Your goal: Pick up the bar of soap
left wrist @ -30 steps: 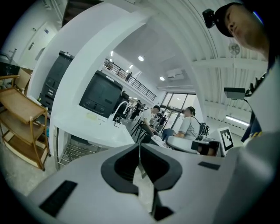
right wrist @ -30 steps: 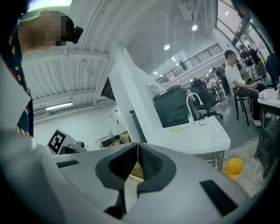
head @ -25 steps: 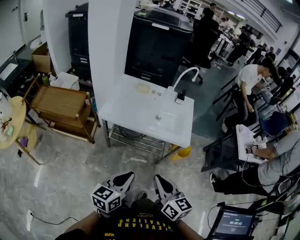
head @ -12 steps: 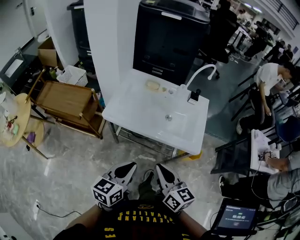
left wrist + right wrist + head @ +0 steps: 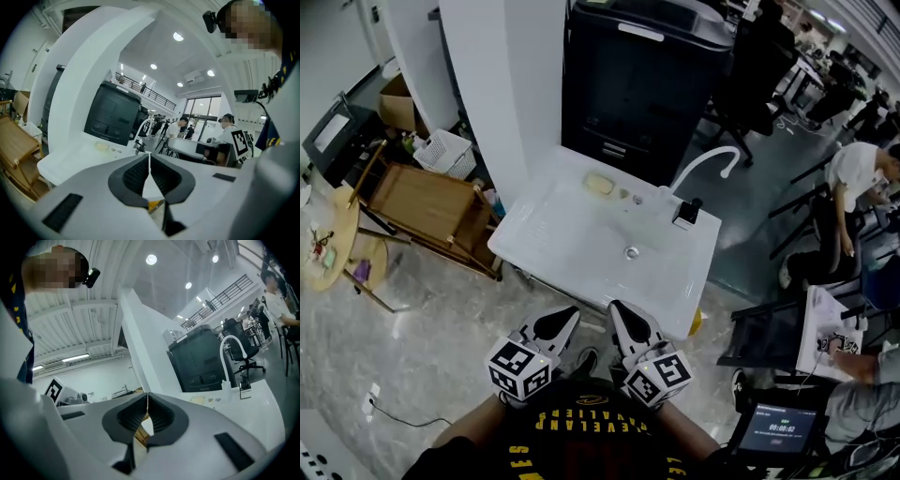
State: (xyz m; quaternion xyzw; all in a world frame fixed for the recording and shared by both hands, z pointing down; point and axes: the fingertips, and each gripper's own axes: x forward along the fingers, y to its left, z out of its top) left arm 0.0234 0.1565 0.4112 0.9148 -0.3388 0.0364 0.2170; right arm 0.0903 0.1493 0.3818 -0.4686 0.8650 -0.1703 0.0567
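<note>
Hanging side by side close to the person's body, the left gripper [image 5: 562, 322] and the right gripper [image 5: 621, 319] are both clenched on nothing, jaws pressed together. Just beyond their tips stands the white sink [image 5: 534, 246], basin bare. Further back, on its rear ledge, there's the bar of soap [image 5: 599, 184], pale yellow, lying flat, left of the curved faucet [image 5: 712, 161] and well apart from both grippers. So nothing's done yet, by my reading: reach in, open up, close on the soap, lift.

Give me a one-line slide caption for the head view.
Left gripper and right gripper, jaws shut, short of the white sink; bar of soap on its ledge.
</note>
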